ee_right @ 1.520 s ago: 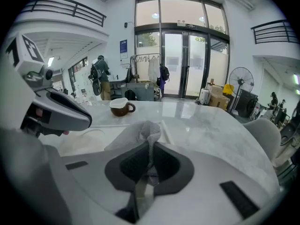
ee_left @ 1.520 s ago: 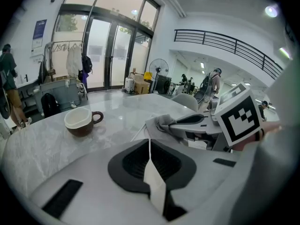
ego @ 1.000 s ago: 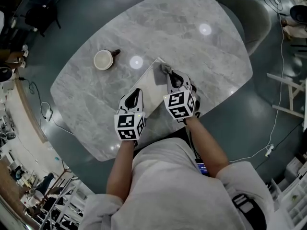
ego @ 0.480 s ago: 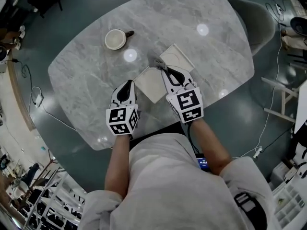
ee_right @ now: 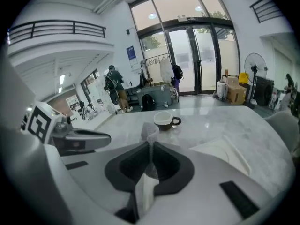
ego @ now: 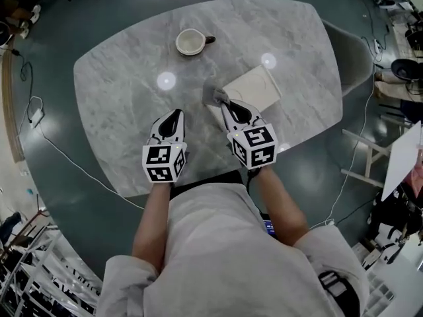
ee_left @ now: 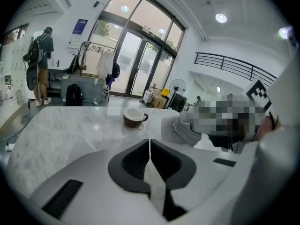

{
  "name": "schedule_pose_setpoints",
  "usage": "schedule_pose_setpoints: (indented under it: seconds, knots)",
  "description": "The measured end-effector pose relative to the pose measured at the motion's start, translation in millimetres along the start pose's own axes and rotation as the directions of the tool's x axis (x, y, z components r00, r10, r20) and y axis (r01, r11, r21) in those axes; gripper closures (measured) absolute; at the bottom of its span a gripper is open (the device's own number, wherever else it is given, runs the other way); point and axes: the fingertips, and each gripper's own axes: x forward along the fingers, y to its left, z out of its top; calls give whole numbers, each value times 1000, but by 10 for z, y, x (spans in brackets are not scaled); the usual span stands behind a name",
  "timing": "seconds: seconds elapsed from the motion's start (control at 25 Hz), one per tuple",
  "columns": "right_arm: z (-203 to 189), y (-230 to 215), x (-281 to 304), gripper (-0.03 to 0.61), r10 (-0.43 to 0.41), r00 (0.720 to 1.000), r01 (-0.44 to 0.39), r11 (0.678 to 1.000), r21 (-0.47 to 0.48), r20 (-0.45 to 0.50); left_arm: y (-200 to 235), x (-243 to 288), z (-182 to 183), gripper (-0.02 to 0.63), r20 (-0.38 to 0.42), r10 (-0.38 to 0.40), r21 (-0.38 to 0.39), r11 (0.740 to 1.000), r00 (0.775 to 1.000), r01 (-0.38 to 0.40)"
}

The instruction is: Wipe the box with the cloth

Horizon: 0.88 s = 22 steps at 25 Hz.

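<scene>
A flat white box (ego: pixel 252 88) lies on the marble table (ego: pixel 125 78), right of centre. My right gripper (ego: pixel 223 104) is shut on a small grey cloth (ego: pixel 214 96), which hangs at the box's near left corner. In the right gripper view the cloth (ee_right: pixel 149 134) bunches between the closed jaws, with the box (ee_right: pixel 225 150) to the right. My left gripper (ego: pixel 174 115) is shut with nothing in it, over bare table left of the box and apart from it. In the left gripper view its jaws meet in front of the box (ee_left: pixel 171 127).
A white cup (ego: pixel 190 41) with a dark handle stands at the table's far side, also seen as the cup (ee_left: pixel 134 117) and the cup (ee_right: pixel 164 120). A grey chair (ego: pixel 350 51) sits at the table's right end. A person (ee_left: pixel 41 64) stands far off.
The box, which stood tipped up between the grippers, now lies flat to the right. My left gripper has come off it; the right one, still gripping the cloth, sits at its left corner.
</scene>
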Motion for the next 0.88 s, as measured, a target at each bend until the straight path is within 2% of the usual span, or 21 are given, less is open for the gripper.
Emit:
schedule_pose_setpoints:
  seconds: [0.16, 0.4, 0.6, 0.88]
  knots:
    - [-312, -30, 221, 537, -55, 991, 50, 997, -51, -118, 62, -51, -115, 583, -1, -20, -32, 999, 1000, 20]
    - [-525, 61, 460, 537, -99, 976, 83, 993, -86, -194, -67, -65, -81, 583, 5, -135, 7, 991, 991, 135]
    - [-611, 6, 483, 537, -167, 970, 154, 984, -86, -178, -178, -158, -95, 583, -7, -198, 43, 979, 980, 198]
    - [-598, -33, 531, 537, -113, 969, 108, 993, -37, -220, -219, -161, -157, 583, -31, -238, 61, 969, 971, 239]
